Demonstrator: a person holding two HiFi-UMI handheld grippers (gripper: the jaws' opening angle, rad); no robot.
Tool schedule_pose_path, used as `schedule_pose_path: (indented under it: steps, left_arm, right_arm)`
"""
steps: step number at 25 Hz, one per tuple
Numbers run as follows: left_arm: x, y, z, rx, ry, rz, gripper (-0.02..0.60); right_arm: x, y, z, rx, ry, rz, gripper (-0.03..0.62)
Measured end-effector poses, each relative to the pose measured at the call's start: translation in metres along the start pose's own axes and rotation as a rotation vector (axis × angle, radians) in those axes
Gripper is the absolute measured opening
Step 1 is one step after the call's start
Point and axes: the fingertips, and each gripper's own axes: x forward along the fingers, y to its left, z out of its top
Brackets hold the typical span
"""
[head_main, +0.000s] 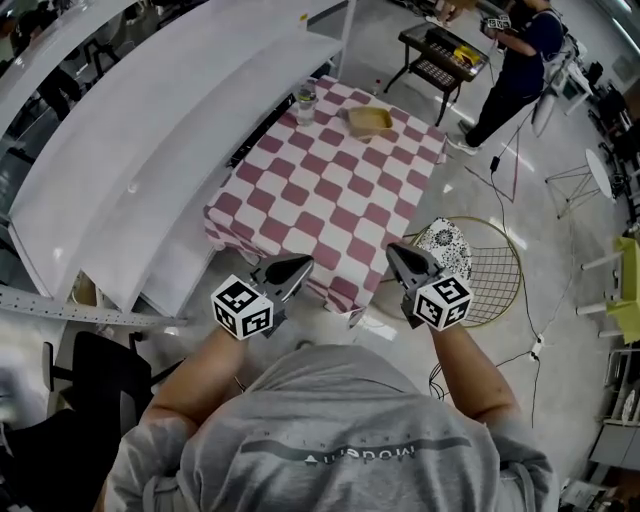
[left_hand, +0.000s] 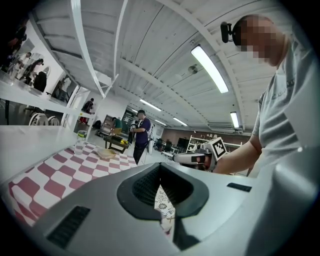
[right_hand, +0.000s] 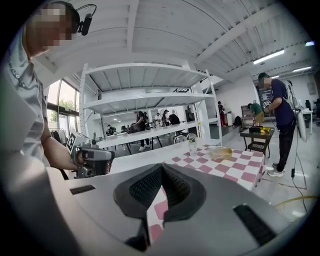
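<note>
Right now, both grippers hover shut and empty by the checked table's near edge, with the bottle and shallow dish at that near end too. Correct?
No. The head view shows the bottle and shallow dish at the checked table's far end. The left gripper and right gripper are shut and empty by its near edge.

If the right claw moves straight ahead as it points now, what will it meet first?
Most likely the checked tablecloth, near its front edge; the right claw points across it. Depth is unclear, so it might pass above.
</note>
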Motion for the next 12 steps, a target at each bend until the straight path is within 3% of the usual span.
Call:
schedule_pose_path:
  steps: [12]
  left_arm:
    - [0.054,0.044,0.006,-0.002,0.023,0.026,0.012]
  right_arm:
    - [0.035,-0.064,0.000,0.019,0.000,0.028,0.025]
